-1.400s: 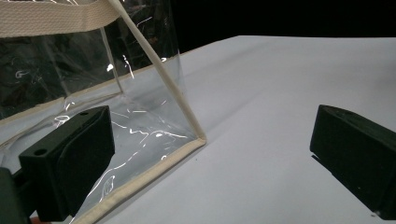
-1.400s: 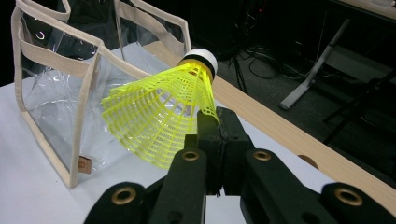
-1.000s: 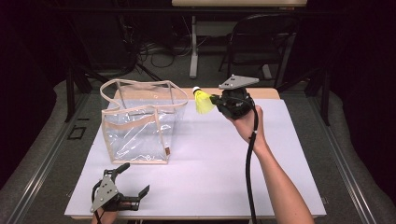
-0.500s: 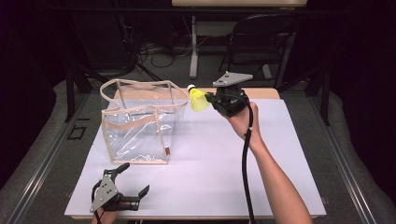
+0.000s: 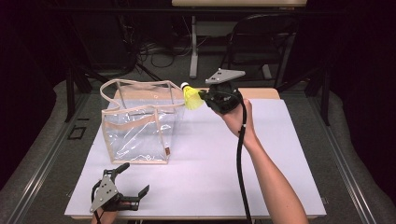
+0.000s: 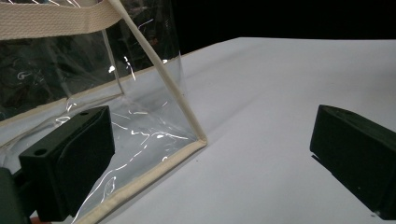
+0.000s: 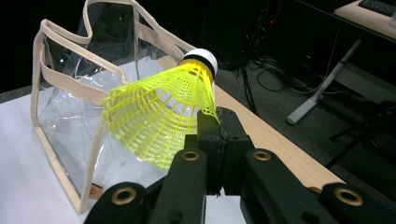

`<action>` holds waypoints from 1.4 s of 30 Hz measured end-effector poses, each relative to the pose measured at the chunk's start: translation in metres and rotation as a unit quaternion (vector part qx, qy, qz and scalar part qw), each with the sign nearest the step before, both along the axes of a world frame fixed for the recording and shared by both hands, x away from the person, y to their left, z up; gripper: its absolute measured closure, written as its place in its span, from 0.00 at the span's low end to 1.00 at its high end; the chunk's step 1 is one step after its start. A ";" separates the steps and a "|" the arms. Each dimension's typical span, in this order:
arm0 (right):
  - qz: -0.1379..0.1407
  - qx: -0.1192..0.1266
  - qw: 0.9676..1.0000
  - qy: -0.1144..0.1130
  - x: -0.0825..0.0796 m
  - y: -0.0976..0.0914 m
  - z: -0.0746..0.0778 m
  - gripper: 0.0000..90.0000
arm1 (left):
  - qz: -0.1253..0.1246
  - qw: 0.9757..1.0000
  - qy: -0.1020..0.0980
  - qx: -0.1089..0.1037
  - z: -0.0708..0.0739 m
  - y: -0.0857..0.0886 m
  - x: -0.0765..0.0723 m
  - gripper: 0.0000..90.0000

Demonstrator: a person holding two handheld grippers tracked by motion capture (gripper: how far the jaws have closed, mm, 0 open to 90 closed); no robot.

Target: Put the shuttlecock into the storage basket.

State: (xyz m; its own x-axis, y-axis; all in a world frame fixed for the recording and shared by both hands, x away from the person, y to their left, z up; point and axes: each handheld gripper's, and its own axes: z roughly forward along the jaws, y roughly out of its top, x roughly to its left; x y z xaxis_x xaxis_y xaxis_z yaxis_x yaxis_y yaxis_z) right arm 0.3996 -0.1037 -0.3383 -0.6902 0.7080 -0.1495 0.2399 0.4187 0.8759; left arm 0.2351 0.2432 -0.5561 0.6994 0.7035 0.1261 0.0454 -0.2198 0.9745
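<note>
The right gripper (image 5: pixel 203 97) hangs above the far part of the white table (image 5: pixel 280 154), just right of the clear bag (image 5: pixel 137 126), its jaws pinched tight on the skirt edge of a yellow shuttlecock (image 5: pixel 190 96); in the right gripper view the shuttlecock (image 7: pixel 163 112) sticks out leftward from the closed jaws, white cork end pointing up and away toward the bag (image 7: pixel 70 107), whose mouth stands open with its beige handles drooping inward. The step in hand looks to be dropping the shuttlecock into the bag; it sits just beside the bag's far right top corner, level with the rim and not yet over the opening. To do it well, the hand would carry further left until the cork is well inside the rim, clear of the handle strap that crosses the mouth; then tip the cork downward and let go low, since a light shuttlecock released high may catch the soft rim and bounce out. The thin mesh skirt is held by its edge alone, so a quick swing could twist it loose. The left gripper (image 5: pixel 122 190) lies at the near left edge of the table, jaws spread wide and holding nothing, the near lower corner of the bag (image 6: pixel 198 139) between them but untouched; it could steady that corner if the bag shifts.
</note>
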 end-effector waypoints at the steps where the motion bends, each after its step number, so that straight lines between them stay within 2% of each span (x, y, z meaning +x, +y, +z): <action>1: 0.001 0.000 1.000 0.000 0.000 0.001 0.000 1.00 | 0.000 1.000 0.000 0.000 0.000 0.000 0.000 0.00; 42: 0.010 -0.010 1.000 0.003 0.013 0.027 -0.001 1.00 | -0.002 1.000 0.001 -0.001 0.000 0.000 -0.001 0.00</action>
State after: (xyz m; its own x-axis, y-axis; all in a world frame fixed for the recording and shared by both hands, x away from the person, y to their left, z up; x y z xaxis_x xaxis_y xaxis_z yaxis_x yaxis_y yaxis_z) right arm 0.4129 -0.0771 -0.3393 -0.7055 0.6907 -0.1588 0.2362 0.4404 0.8662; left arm 0.2345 0.2432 -0.5563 0.7021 0.7014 0.1230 0.0464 -0.2173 0.9750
